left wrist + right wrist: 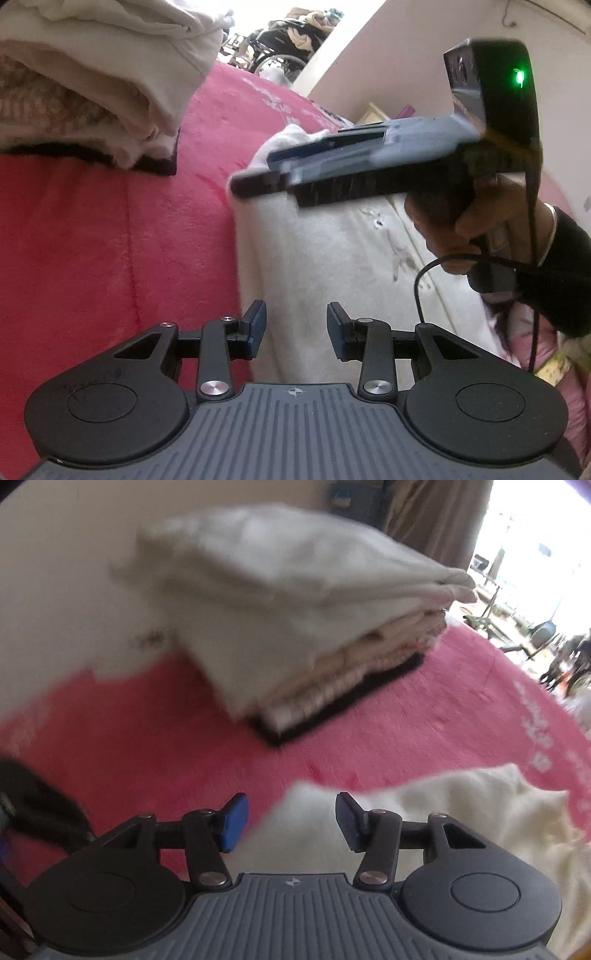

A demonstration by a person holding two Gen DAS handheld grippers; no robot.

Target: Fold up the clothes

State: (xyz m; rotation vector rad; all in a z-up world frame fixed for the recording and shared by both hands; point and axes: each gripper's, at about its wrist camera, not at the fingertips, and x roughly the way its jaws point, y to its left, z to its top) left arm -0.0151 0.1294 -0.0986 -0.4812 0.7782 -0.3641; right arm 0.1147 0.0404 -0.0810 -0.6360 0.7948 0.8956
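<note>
White fleecy garment (332,251) lies flat on pink blanket (110,240), partly folded by the look of it; its near corner (306,794) sits just ahead of R gripper.

L gripper (296,325): jaws partly apart, nothing betw. pads, hovering over garment's left edge where it meets blanket. R gripper (291,821): jaws medium-wide, empty, cloth below/behind but not pinched. In left wrist view it reaches across garment's far end, held by person's hand (454,229), cable (419,291) dangling over the cloth.

Stack of folded clothes (303,620) sits on blanket beyond, well apart from garment.

Risks (judgement):
- cable could snag or drag cloth, undoing the fold.
- R view blurred, so a grab now may miss the corner or pinch blanket too, both being soft pile.
- the two tools are close over one piece; may collide.

Room: open pink blanket betw. garment and stack, and to the left. Wall (388,48) near on far right side; little room there.
</note>
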